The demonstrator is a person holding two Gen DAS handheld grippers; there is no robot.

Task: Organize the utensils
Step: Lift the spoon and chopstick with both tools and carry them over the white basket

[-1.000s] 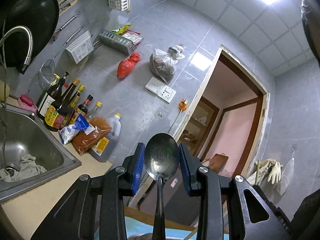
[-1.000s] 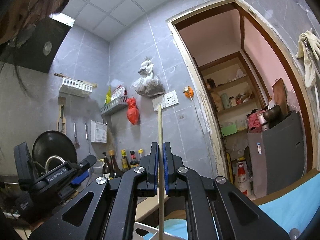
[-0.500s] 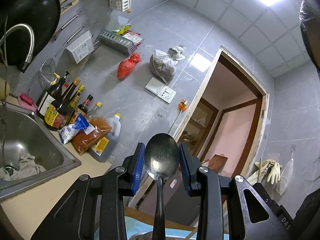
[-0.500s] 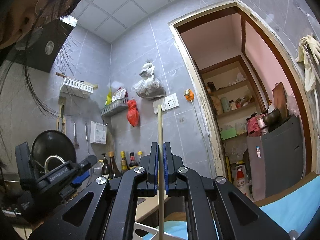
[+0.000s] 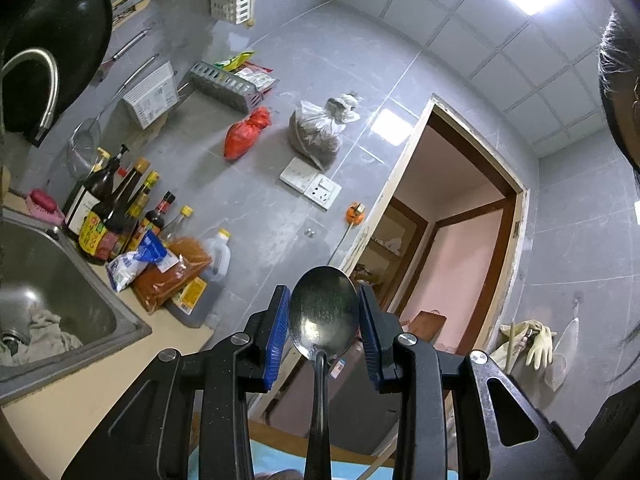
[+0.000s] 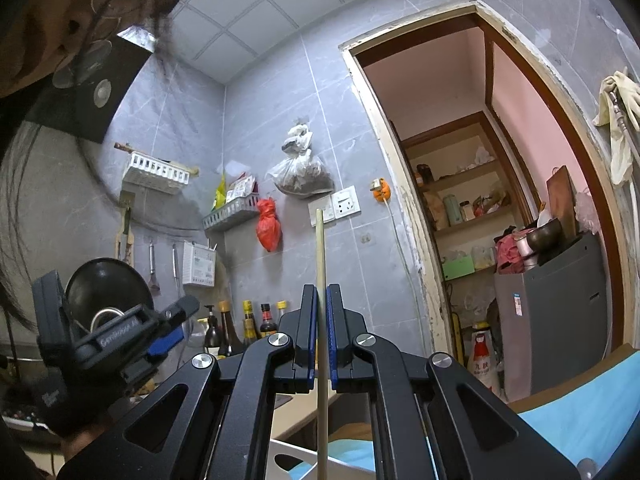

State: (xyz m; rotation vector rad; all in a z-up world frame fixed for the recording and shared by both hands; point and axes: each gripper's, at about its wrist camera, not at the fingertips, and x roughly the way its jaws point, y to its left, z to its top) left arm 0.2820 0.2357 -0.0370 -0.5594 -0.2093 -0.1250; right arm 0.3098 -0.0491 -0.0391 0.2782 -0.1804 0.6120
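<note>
Far left of my left tongs (image 5: 323,332) lies the steel sink (image 5: 60,280), sunk in the beige desk (image 5: 100,384), with a cluster of sauce bottles (image 5: 116,208) just beyond its rim. Ahead and right of both tongs the doorway (image 6: 480,160) opens. My left tongs stand a spoon's width apart; the metal spoon (image 5: 323,312) stands upright with its bowl between the blue pads (image 5: 276,336), and I cannot tell whether they touch it. My right tongs (image 6: 321,328) are nearly closed, pinching a thin wooden chopstick (image 6: 320,264) that rises straight up between the pads and past their tips.
</note>
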